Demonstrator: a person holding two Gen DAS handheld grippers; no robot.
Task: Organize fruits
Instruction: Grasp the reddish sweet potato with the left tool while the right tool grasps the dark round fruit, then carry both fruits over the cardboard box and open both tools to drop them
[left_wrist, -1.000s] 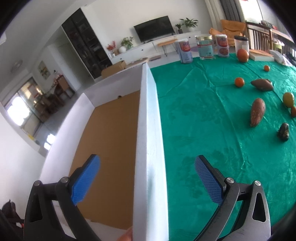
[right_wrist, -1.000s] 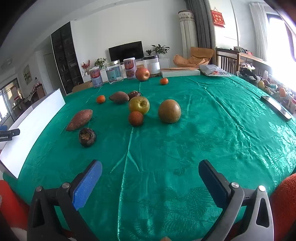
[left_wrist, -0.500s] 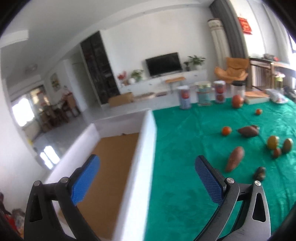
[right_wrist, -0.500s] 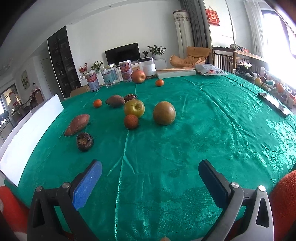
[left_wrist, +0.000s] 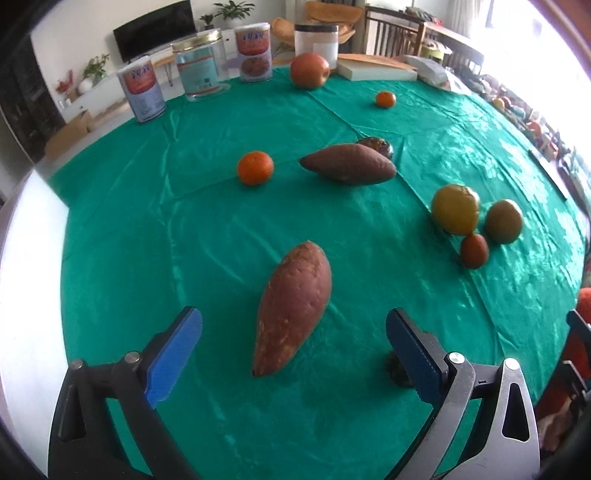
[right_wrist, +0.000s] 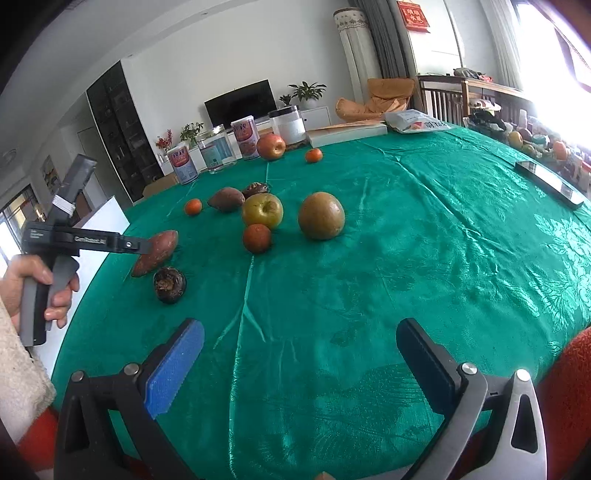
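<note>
Sweet potato (left_wrist: 293, 308) dead ahead of the left gripper (left_wrist: 293, 332), lying lengthwise on the green cloth (left_wrist: 184, 229), its pointed end nearest, between the two blue pads (left_wrist: 173, 350). Jaws wide, just been narrowing a touch, and the pads are clear of the skin on both sides: nothing gripped. Tucked behind the right-hand finger, a dark round fruit (left_wrist: 397, 369) peeks out. Further ahead, a tangerine (left_wrist: 255, 167) and a second sweet potato (left_wrist: 349, 163); off to the right, a yellow-green apple (left_wrist: 456, 209), a brown pear (left_wrist: 503, 220) and a small red fruit (left_wrist: 474, 250) bunched together. Far back, a red apple (left_wrist: 309, 70) beside the tins (left_wrist: 142, 92).

Over to the right gripper (right_wrist: 301, 363): released, jaws spread over bare cloth, nothing between them. Ahead of it, that apple, pear and red fruit; ahead and left, the dark fruit just beside the near sweet potato. A hand (right_wrist: 27, 284) at the left edge holds the other gripper's handle, its finger reaching over that sweet potato. White box wall (right_wrist: 107, 221) beyond it, at the table's left edge.
</note>
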